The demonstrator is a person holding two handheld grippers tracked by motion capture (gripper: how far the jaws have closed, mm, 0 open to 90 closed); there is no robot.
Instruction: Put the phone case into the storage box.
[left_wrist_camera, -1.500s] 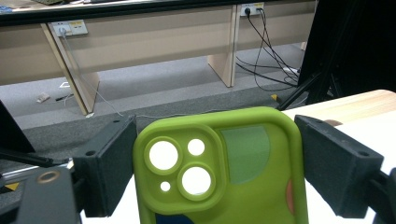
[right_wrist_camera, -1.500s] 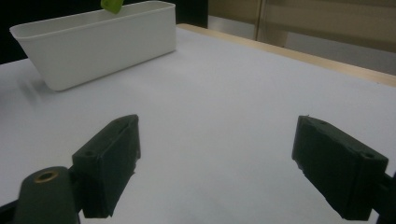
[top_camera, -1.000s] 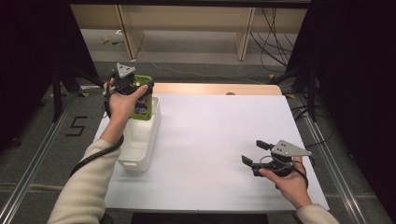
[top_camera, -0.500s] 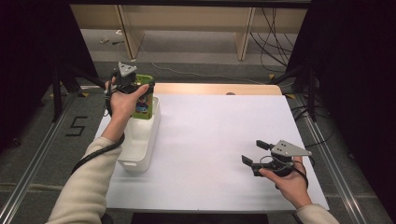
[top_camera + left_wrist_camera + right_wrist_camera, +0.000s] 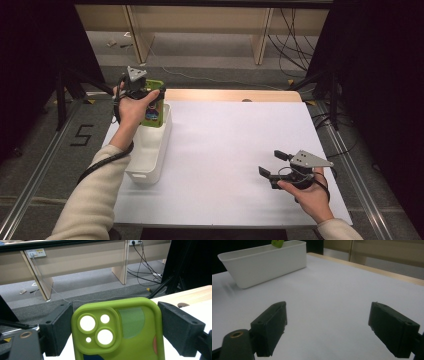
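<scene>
1. White-topped bench (image 5: 235, 150) with a strip of bare wood along its far edge, dark curtains on both sides, grey floor beyond with loose cables and pale wooden furniture legs.
2. Floor marking "5" (image 5: 82, 135) sits off to the outer side of the left gripper (image 5: 145, 92), down beside the bench rail.
3. Right gripper (image 5: 272, 165) rests low over the near right of the bench, jaws wide apart with nothing but bare white surface between them.
4. Nothing blocks the stretch of bench between the two grippers; they're well apart.
5. White plastic bin (image 5: 152, 150) lies just below and nearer than the left gripper, long side running toward the person; in the right gripper view the bin (image 5: 262, 265) is far ahead and to the left.
6. Left gripper is clamped on a lime-green phone case (image 5: 117, 330), jaws pressing its two edges, camera cut-outs up.
7. The case (image 5: 152, 107) hangs upright over the bin's far end; whether it touches the bin I can't tell.
</scene>
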